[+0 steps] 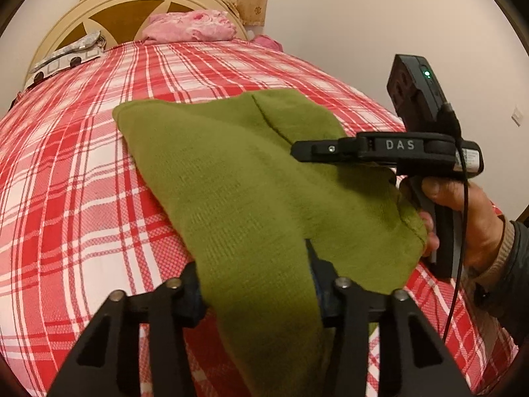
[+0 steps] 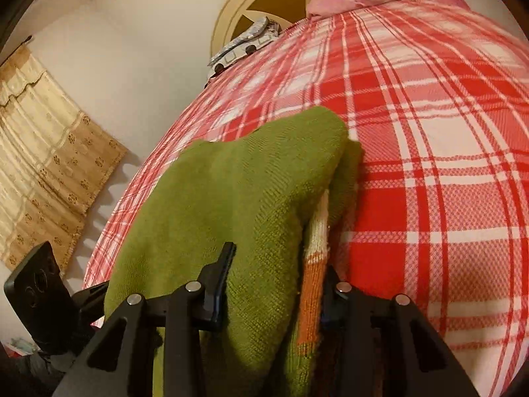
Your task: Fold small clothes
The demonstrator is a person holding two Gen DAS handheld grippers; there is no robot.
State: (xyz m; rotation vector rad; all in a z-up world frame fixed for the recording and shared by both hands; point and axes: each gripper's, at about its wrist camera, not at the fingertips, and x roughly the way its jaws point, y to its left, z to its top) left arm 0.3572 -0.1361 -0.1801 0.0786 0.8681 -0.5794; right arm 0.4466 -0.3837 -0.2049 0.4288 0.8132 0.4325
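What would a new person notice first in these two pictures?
First, the green knitted garment in the middle, lying on the red and white checked bedcover, with an orange and white striped part at its near edge in the right wrist view. Then the two black tools: the left tool and the right tool each have the knit between their fingers.

The green knit garment hides both fingertips of the left hand-held gripper.

Red-and-white plaid bedspread, round cream headboard, pink pillow, beige curtain, plain pale walls.
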